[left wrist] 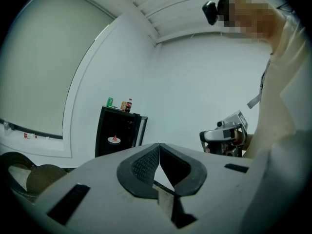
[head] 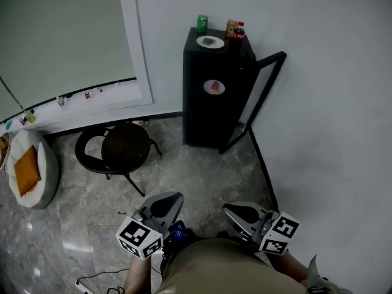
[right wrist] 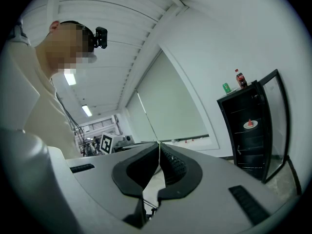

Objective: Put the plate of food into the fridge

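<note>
A small black fridge [head: 205, 112] stands against the wall with its glass door [head: 260, 94] swung open to the right. Inside it, on a shelf, rests a white plate with a red piece of food [head: 214, 87], also visible as the plate [left wrist: 114, 139] and the plate [right wrist: 250, 124]. A second white plate [head: 210, 41] lies on the fridge top. My left gripper [head: 168, 202] and right gripper [head: 236, 211] hang low near my body, well short of the fridge. Left gripper [left wrist: 159, 144] and right gripper [right wrist: 159, 143] are both shut with nothing between the jaws.
A green can [head: 202, 23] and bottles [head: 235, 29] stand on the fridge top. A black round stool [head: 125, 146] sits left of the fridge, and a white cushion seat with an orange pillow [head: 27, 170] at far left. A white wall runs along the right.
</note>
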The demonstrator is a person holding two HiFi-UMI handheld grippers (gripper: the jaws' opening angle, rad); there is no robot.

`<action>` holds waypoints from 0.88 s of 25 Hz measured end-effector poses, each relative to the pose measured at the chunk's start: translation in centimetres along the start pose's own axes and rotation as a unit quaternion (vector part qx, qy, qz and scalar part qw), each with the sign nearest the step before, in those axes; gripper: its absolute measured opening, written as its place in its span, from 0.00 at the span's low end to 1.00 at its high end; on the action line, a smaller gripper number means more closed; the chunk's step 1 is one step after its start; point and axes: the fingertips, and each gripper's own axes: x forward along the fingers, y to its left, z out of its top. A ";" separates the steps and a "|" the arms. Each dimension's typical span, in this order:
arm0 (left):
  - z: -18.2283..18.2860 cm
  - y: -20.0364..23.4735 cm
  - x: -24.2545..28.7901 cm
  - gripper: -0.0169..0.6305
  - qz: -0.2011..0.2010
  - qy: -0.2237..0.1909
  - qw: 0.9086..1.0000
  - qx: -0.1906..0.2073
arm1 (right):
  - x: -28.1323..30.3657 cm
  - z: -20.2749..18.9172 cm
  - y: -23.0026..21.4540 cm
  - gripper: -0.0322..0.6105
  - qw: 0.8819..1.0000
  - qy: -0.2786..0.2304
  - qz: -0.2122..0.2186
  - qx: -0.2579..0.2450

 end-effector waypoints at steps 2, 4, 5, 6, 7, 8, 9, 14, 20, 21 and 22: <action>0.0 0.8 -0.5 0.04 0.001 -0.003 1.000 -0.003 | 0.9 -0.3 0.3 0.08 1.000 0.009 -0.002 -0.004; 0.0 1.6 -0.8 0.04 0.003 -0.007 1.000 -0.006 | 1.5 -0.6 0.7 0.08 1.000 0.018 -0.004 -0.011; 0.0 1.9 -1.0 0.04 0.003 -0.008 1.000 -0.008 | 1.8 -0.8 0.9 0.08 1.000 0.022 -0.005 -0.014; -0.1 2.2 -1.1 0.04 0.002 -0.009 1.000 -0.010 | 2.1 -1.0 1.0 0.08 1.000 0.026 -0.006 -0.016; -0.1 2.4 -1.3 0.04 0.000 -0.009 1.000 -0.011 | 2.4 -1.1 1.1 0.08 0.999 0.028 -0.007 -0.016; -0.2 2.5 -1.4 0.04 -0.001 -0.009 1.000 -0.013 | 2.6 -1.2 1.1 0.08 0.999 0.031 -0.008 -0.015; -0.2 2.7 -1.4 0.04 -0.001 -0.009 1.000 -0.014 | 2.8 -1.2 1.0 0.08 0.999 0.032 -0.009 -0.013; 0.0 2.8 -1.2 0.04 0.001 -0.008 1.000 -0.005 | 3.3 -1.2 1.0 0.08 0.999 0.042 -0.005 -0.011; 0.1 2.9 -0.3 0.04 0.020 -0.001 1.000 0.009 | 3.0 -1.5 0.4 0.08 0.999 0.039 -0.002 -0.001; 0.1 2.7 0.0 0.04 0.022 0.000 1.000 0.012 | 2.8 -1.5 0.0 0.08 0.999 0.037 -0.003 0.001; 0.2 2.6 0.3 0.04 0.024 0.001 1.000 0.015 | 2.5 -1.4 -0.3 0.08 0.999 0.035 -0.003 0.004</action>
